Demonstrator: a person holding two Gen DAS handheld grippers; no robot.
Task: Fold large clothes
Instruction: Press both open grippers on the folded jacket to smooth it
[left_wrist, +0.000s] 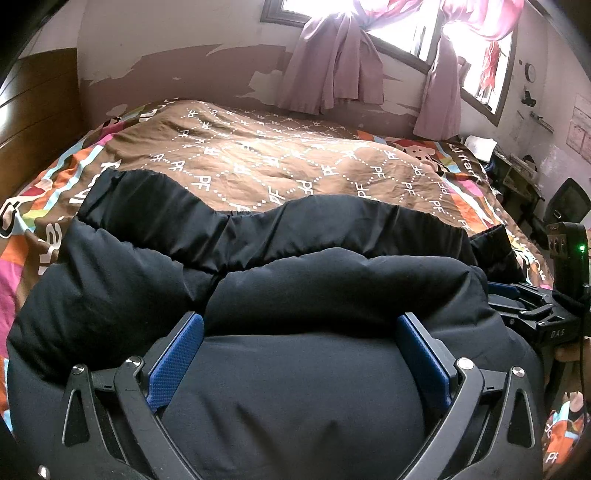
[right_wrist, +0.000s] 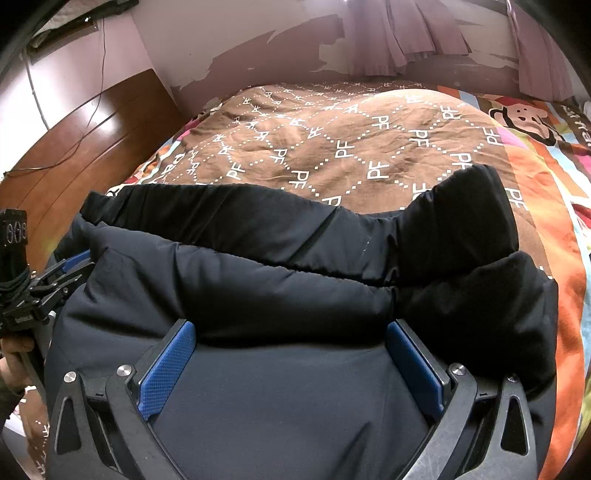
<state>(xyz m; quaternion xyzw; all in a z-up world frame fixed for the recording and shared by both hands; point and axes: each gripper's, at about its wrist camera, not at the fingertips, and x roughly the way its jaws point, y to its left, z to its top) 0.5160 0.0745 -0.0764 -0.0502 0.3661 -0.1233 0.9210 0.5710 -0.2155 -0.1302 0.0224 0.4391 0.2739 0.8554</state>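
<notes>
Over the black puffer jacket (left_wrist: 295, 280), left claw (left_wrist: 299, 332) and right claw (right_wrist: 291, 339) both spread wide, gripping nothing.

A brown PF-patterned quilt (left_wrist: 280, 158) covers the bed, over a colourful cartoon sheet (right_wrist: 532, 122). Pink curtains (left_wrist: 332, 70) hang at the window (left_wrist: 406, 26); a wooden headboard (right_wrist: 85, 147) stands left.

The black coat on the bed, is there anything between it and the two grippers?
Nothing visible. The coat bulges up right between the open fingers of the left hand-held gripper, and the same with the right hand-held gripper. Beyond it, only the bare brown quilt shows.
</notes>
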